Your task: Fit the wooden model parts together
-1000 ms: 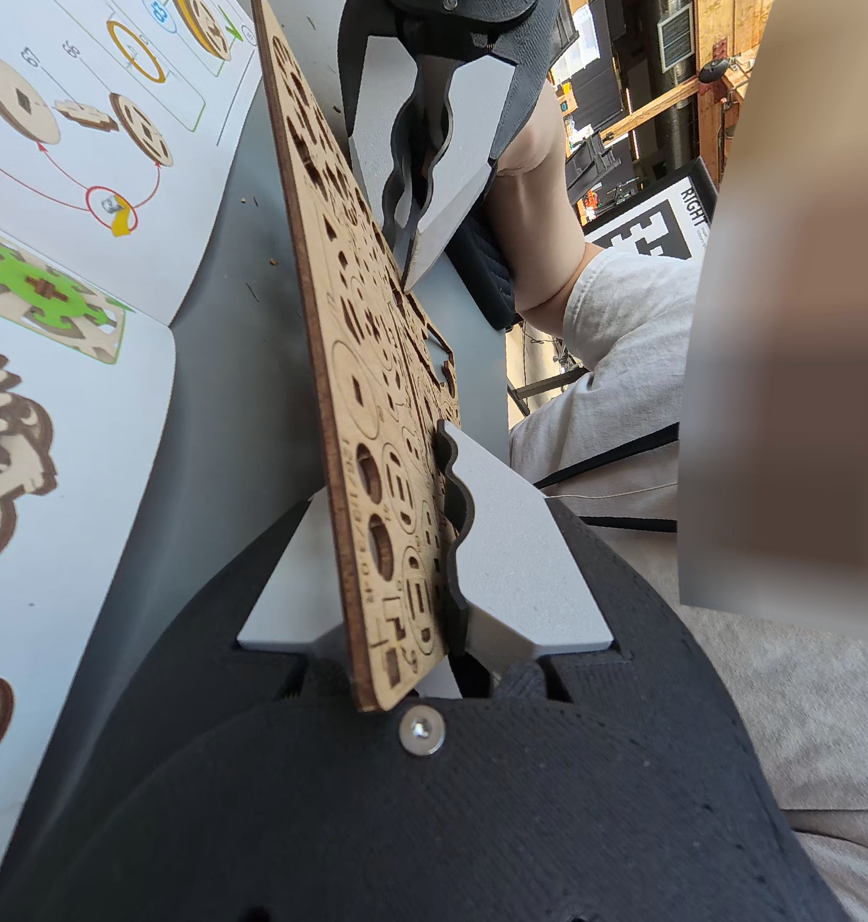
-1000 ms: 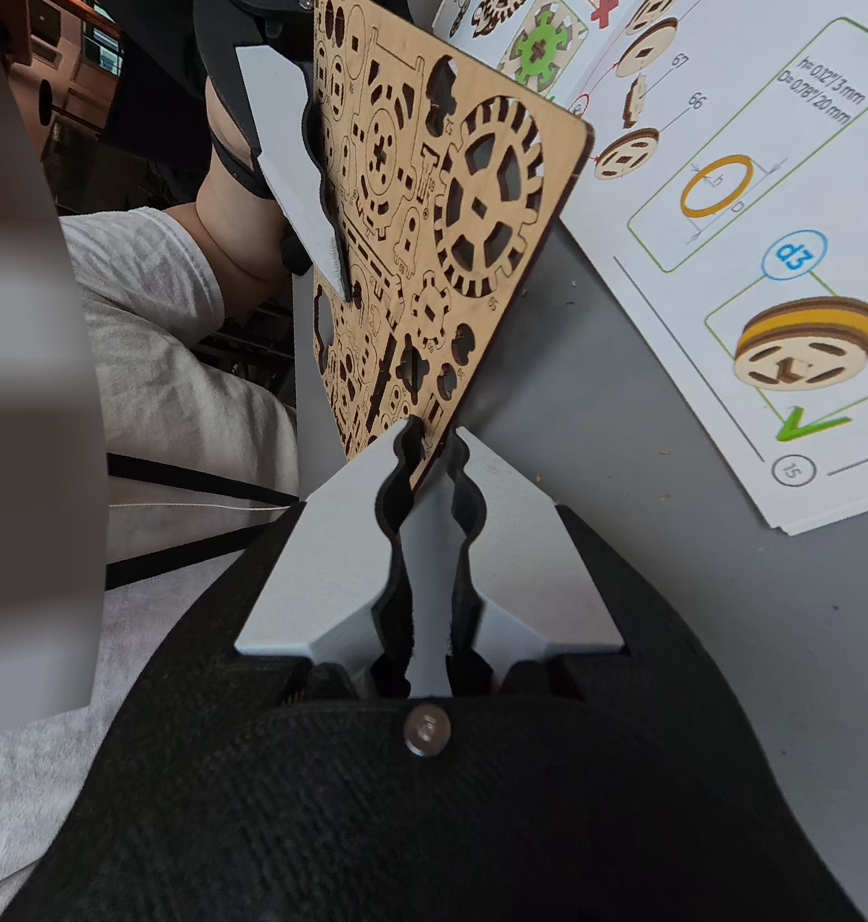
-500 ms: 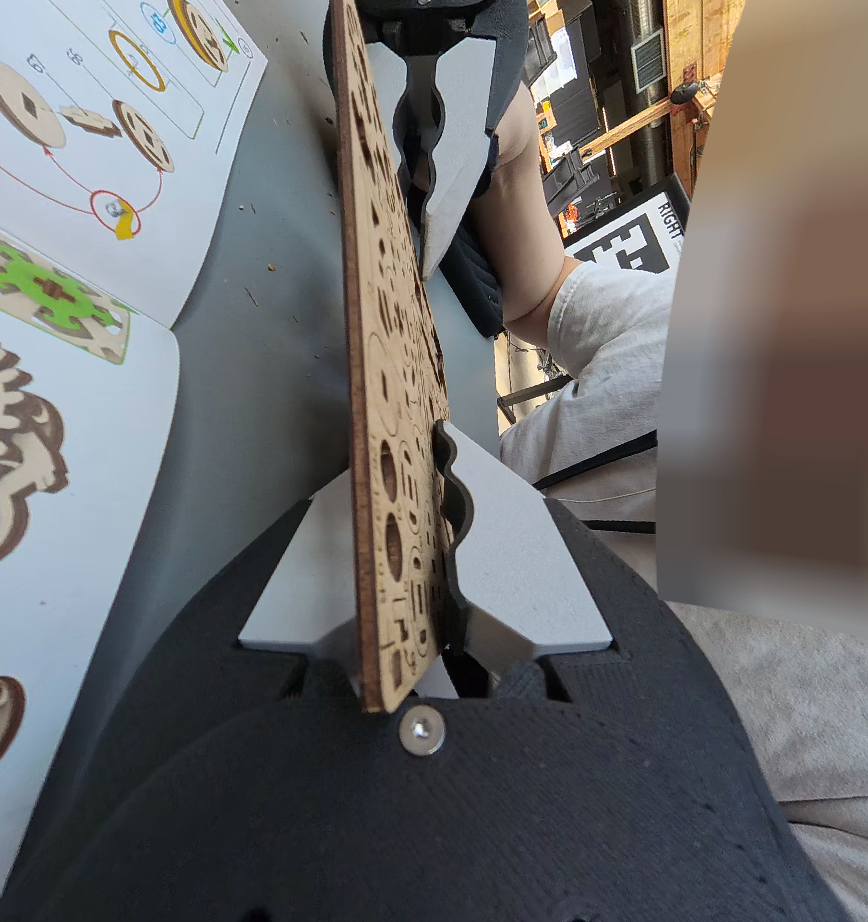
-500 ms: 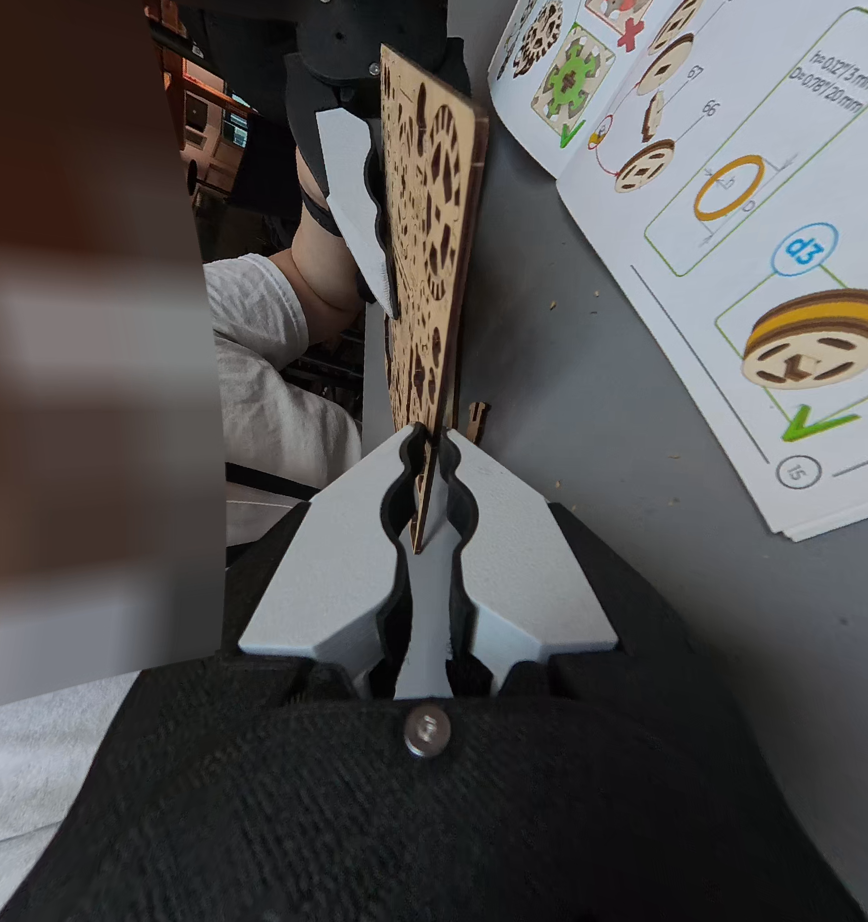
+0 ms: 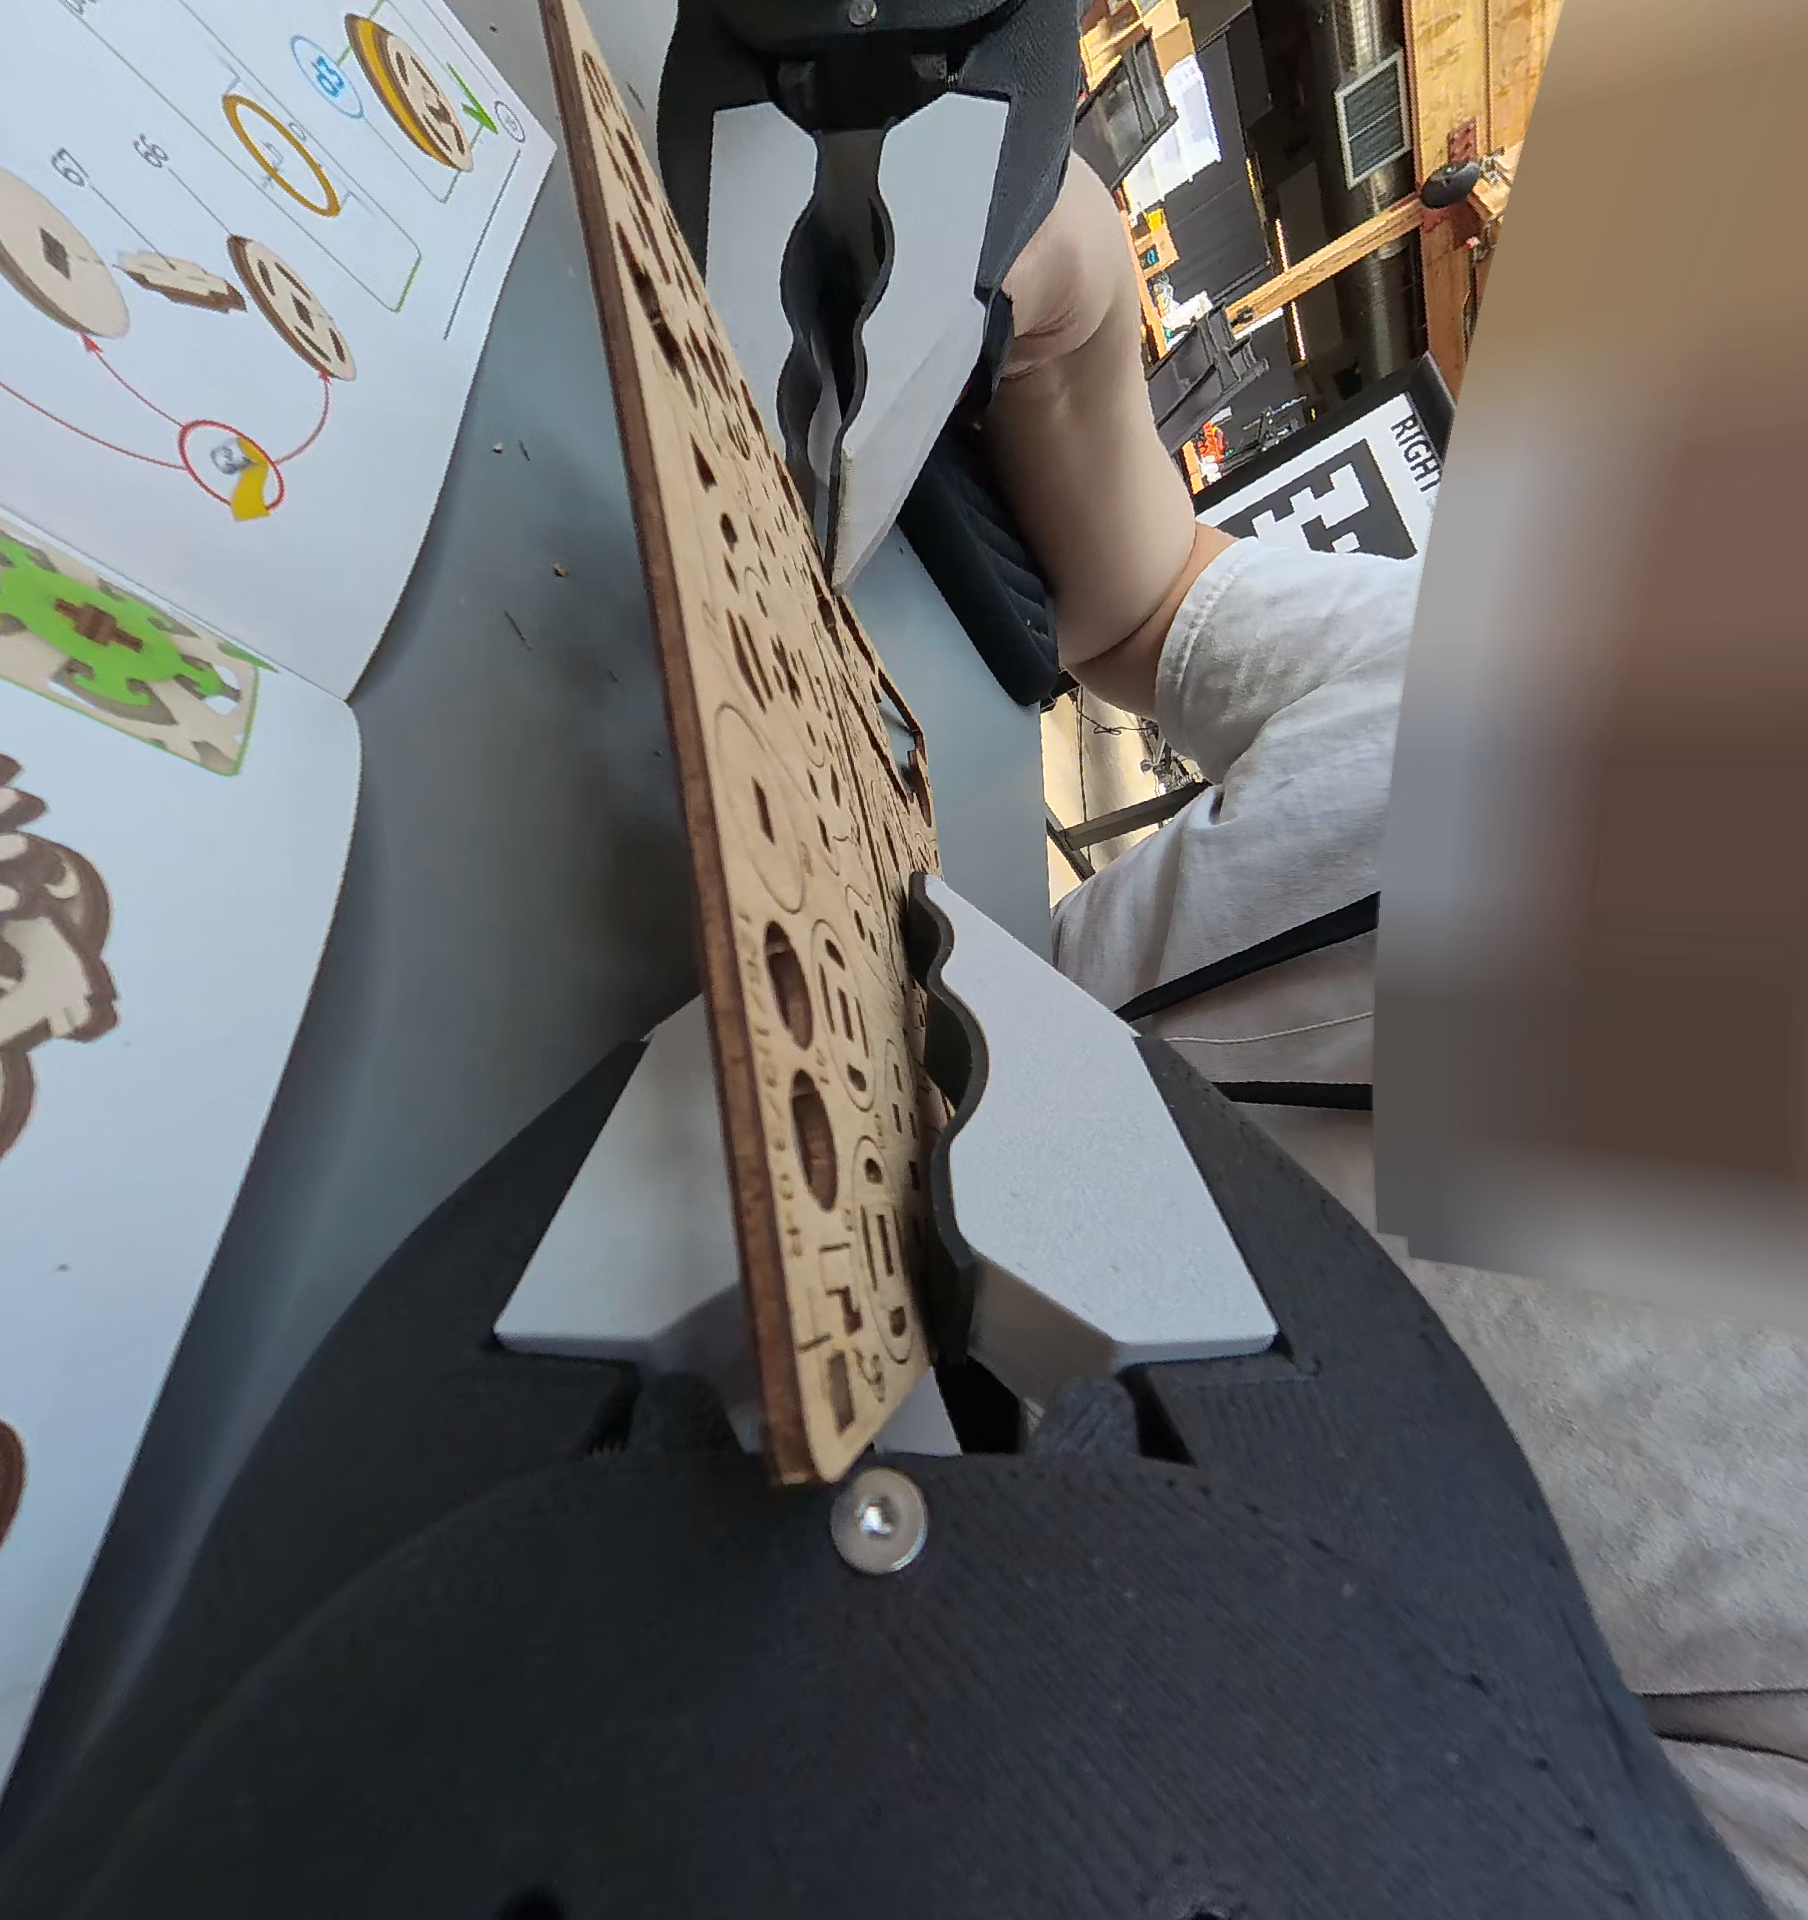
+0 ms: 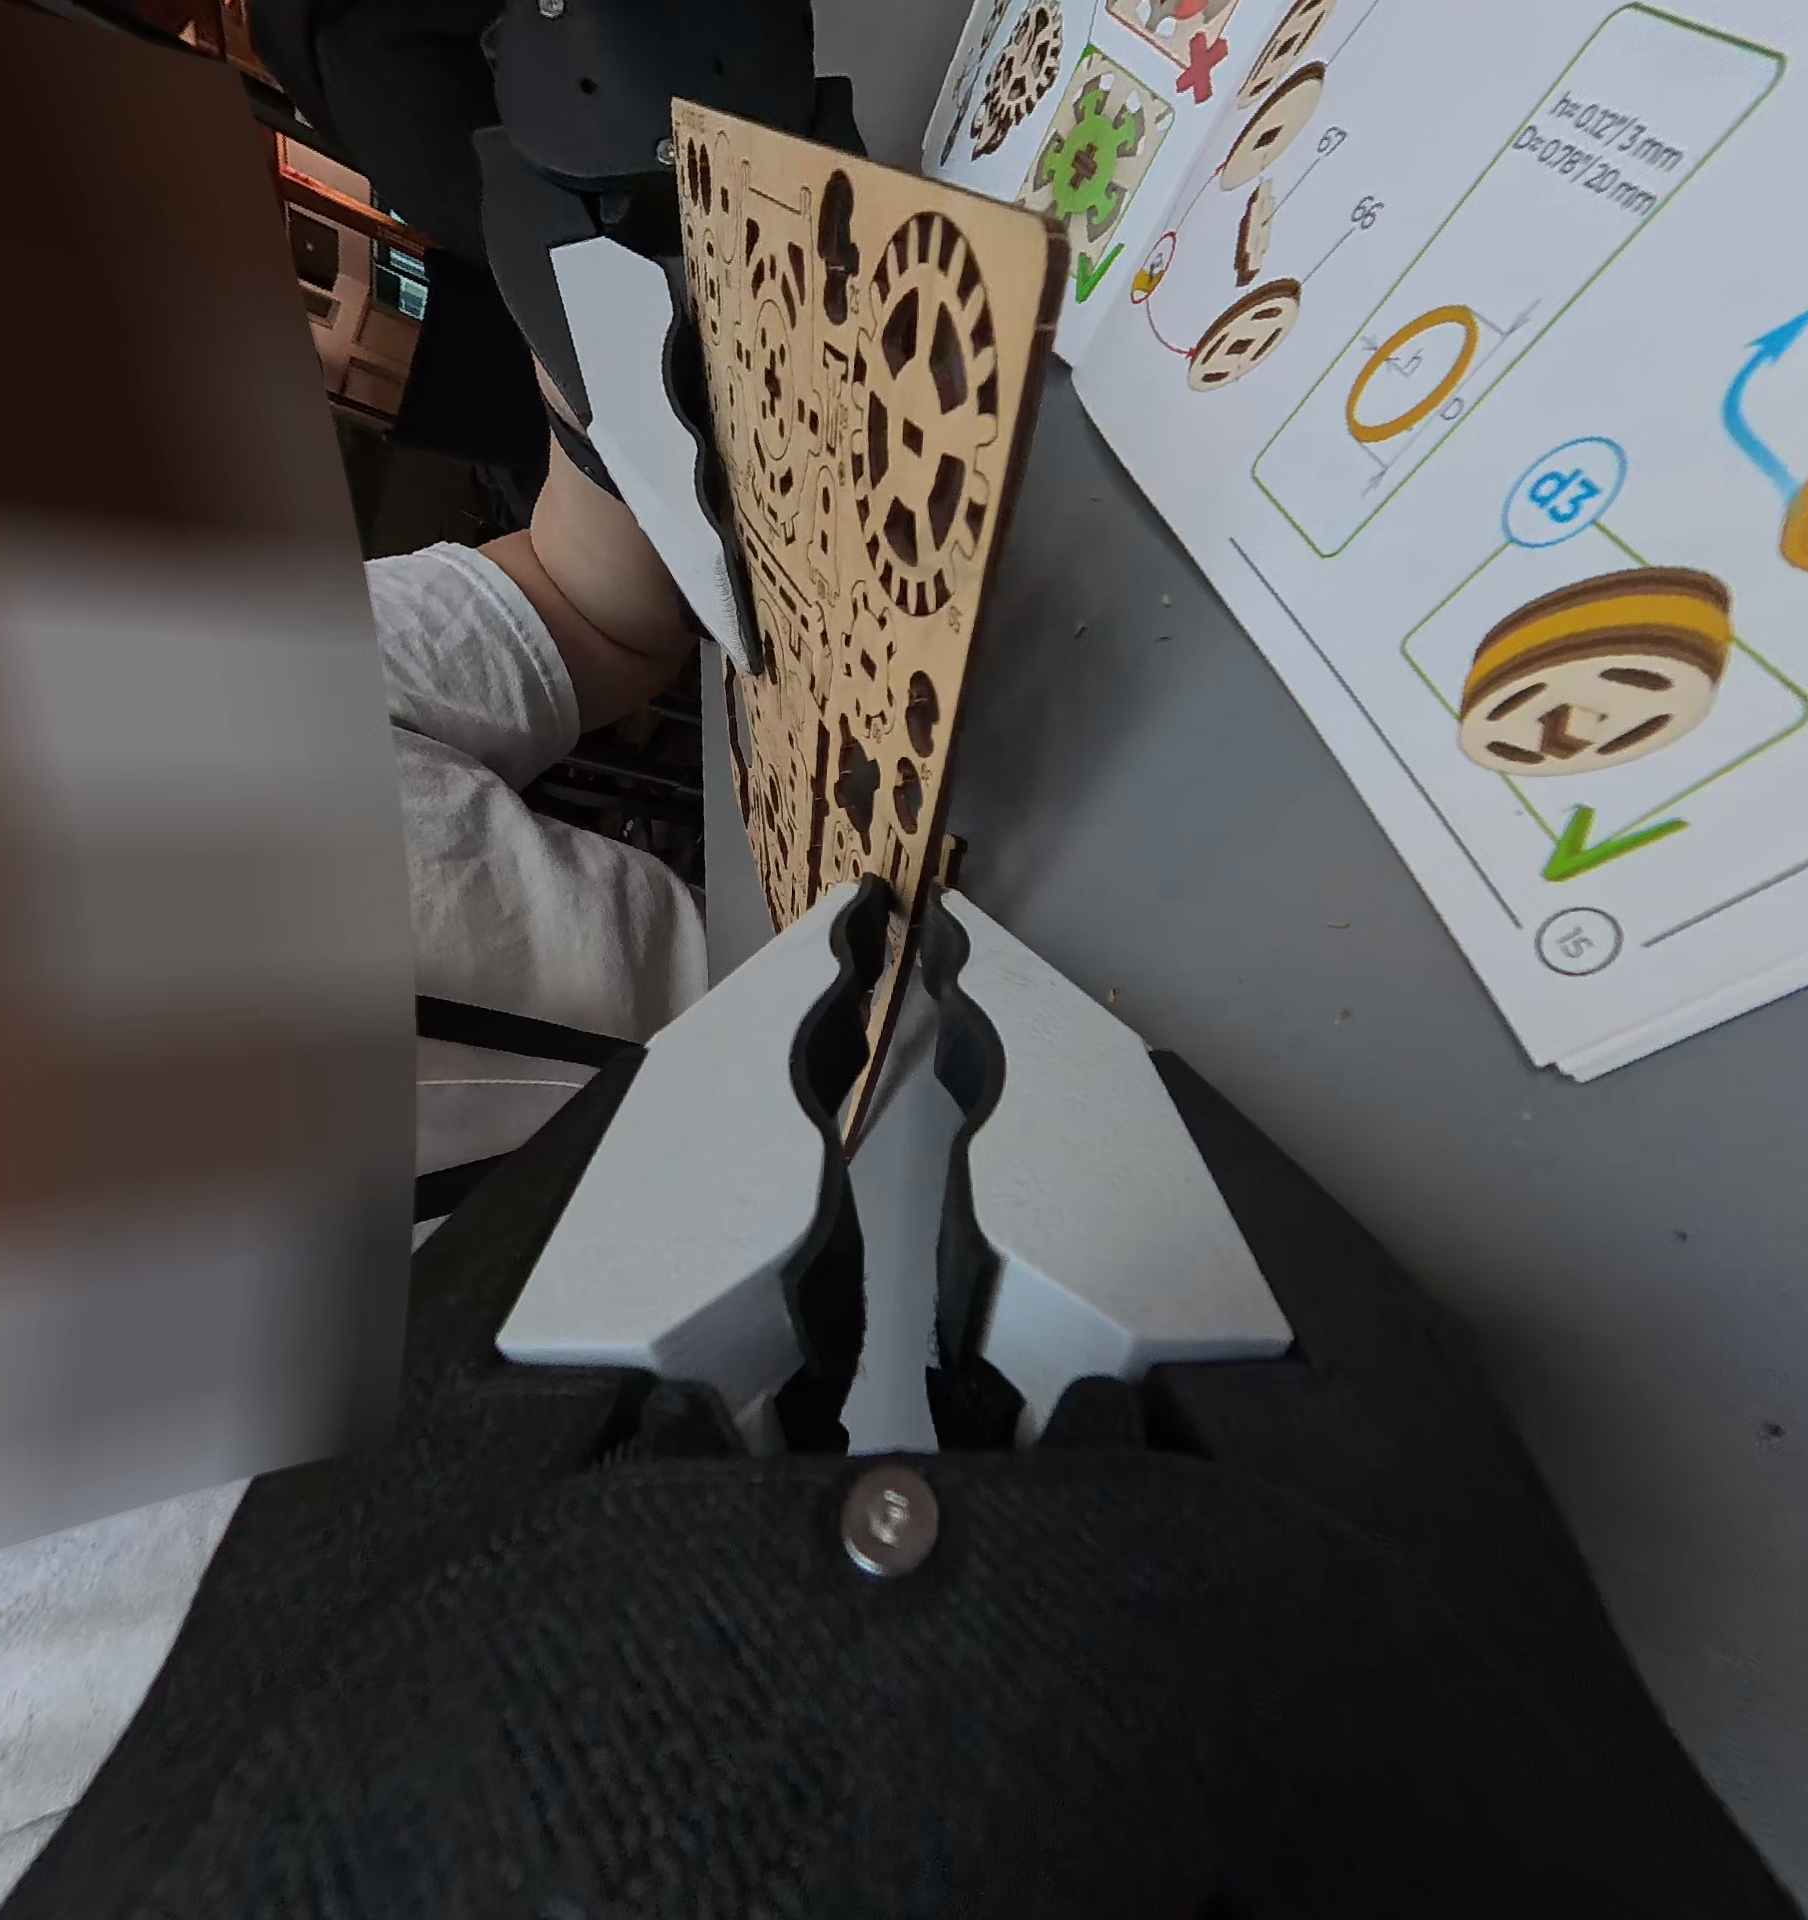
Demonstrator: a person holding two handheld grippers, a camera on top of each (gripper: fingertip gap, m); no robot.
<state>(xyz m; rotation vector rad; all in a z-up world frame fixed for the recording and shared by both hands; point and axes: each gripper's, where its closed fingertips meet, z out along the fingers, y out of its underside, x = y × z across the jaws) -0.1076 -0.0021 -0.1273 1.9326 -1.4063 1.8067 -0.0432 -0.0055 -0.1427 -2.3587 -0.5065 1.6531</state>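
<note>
Open instruction booklet (image 6: 1451,436) lies on grey table (image 6: 1295,1195); workshop shelving (image 5: 1243,208) behind.

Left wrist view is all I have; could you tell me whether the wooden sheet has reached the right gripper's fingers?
Observer: Yes. In the right wrist view, the wooden sheet's lower corner sits between the right gripper's fingers. I cannot tell whether they pinch it.
Operator: Thank you. Can you make out any part on it?
Observer: A large gear is still in the sheet, near its far upper corner.
</note>
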